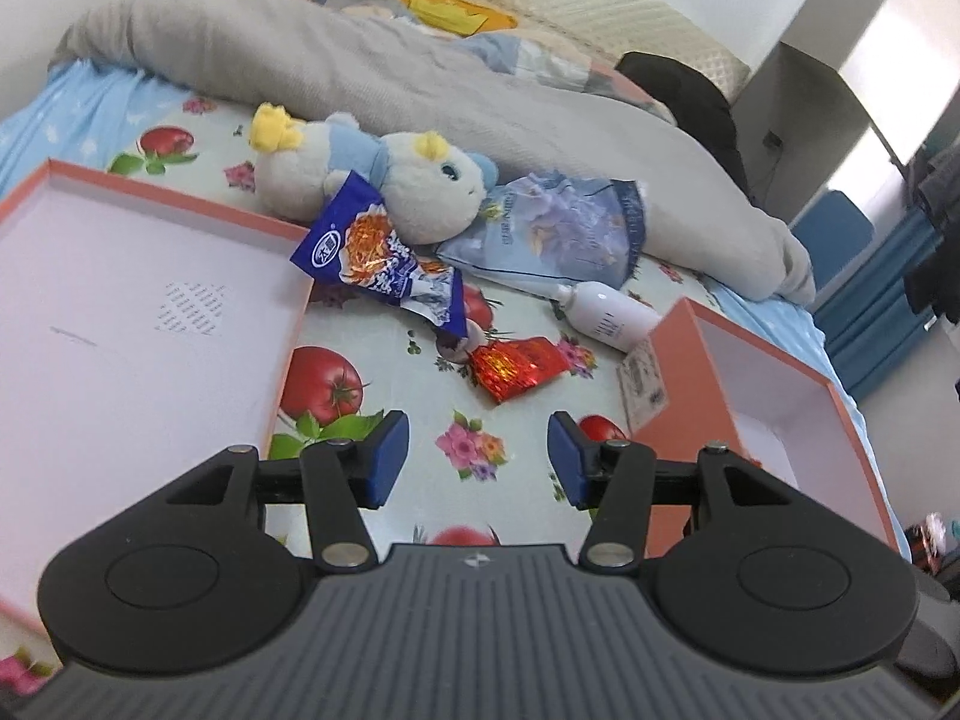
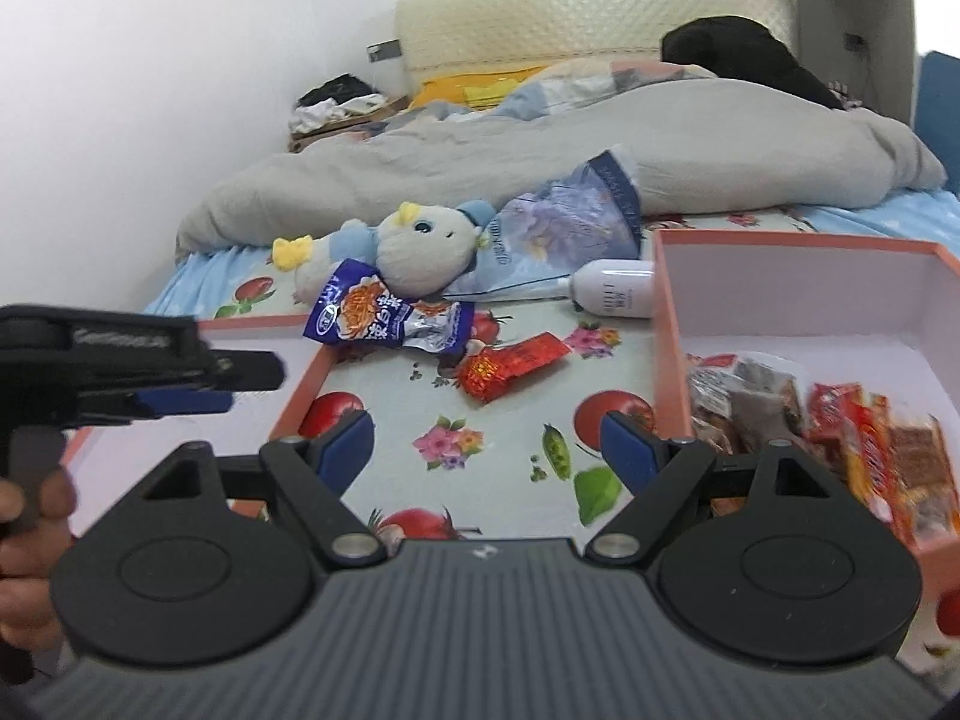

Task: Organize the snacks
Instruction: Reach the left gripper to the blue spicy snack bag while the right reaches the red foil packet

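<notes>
On the fruit-print sheet lie a red foil snack packet (image 1: 519, 367) (image 2: 510, 363), a blue noodle snack packet (image 1: 384, 255) (image 2: 384, 318) and a large pale blue bag (image 1: 552, 228) (image 2: 564, 234). My left gripper (image 1: 478, 459) (image 2: 240, 387) hovers just short of the red packet, open and empty between its blue pads. The right gripper (image 2: 486, 444) is open wide over the sheet, also empty. The orange box (image 2: 798, 288) (image 1: 774, 384) on the right holds several wrapped snacks (image 2: 840, 438). An empty orange lid (image 1: 150, 312) (image 2: 300, 396) lies on the left.
A plush toy (image 1: 372, 180) (image 2: 396, 252) leans over the blue packet. A white bottle (image 1: 606, 315) (image 2: 618, 297) lies beside the box. A grey quilt (image 1: 360, 72) is bunched behind them. A hand (image 2: 30, 516) holds the left gripper's handle.
</notes>
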`<state>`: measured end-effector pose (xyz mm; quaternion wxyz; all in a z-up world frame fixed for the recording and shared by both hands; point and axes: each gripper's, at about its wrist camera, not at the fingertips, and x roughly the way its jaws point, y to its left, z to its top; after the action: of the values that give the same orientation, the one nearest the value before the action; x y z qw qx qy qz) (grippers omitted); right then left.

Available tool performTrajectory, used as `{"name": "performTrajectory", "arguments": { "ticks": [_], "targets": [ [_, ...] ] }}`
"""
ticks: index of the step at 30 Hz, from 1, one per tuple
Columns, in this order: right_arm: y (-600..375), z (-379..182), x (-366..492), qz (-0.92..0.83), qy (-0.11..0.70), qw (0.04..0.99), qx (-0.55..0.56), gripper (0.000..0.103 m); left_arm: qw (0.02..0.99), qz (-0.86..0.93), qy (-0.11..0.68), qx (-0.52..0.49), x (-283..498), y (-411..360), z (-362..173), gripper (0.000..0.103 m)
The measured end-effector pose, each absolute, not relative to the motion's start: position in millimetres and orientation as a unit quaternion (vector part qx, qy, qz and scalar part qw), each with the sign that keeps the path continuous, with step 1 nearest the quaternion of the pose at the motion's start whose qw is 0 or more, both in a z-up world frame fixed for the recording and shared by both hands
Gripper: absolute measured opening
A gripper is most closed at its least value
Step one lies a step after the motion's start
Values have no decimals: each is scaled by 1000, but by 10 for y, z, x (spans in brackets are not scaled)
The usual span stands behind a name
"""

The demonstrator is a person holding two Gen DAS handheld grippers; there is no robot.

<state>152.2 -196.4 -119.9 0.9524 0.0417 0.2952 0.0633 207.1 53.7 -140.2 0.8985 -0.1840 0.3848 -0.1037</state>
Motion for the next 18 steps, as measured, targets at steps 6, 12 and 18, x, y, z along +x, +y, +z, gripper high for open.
{"name": "performTrajectory", "arguments": {
  "ticks": [6, 12, 18],
  "targets": [
    [-1832, -1448, 1846, 71, 307, 949, 20, 84, 885, -100, 395, -226, 2549, 499, -1768, 64],
    [-1825, -1671, 2182, 65, 328, 942, 10, 84, 872, -71, 408, -260, 2949, 545, -2031, 70],
    [-1832, -1839, 2550, 62, 338, 939, -8, 84, 851, -42, 420, -312, 3326, 635, -2224, 70]
  ]
}}
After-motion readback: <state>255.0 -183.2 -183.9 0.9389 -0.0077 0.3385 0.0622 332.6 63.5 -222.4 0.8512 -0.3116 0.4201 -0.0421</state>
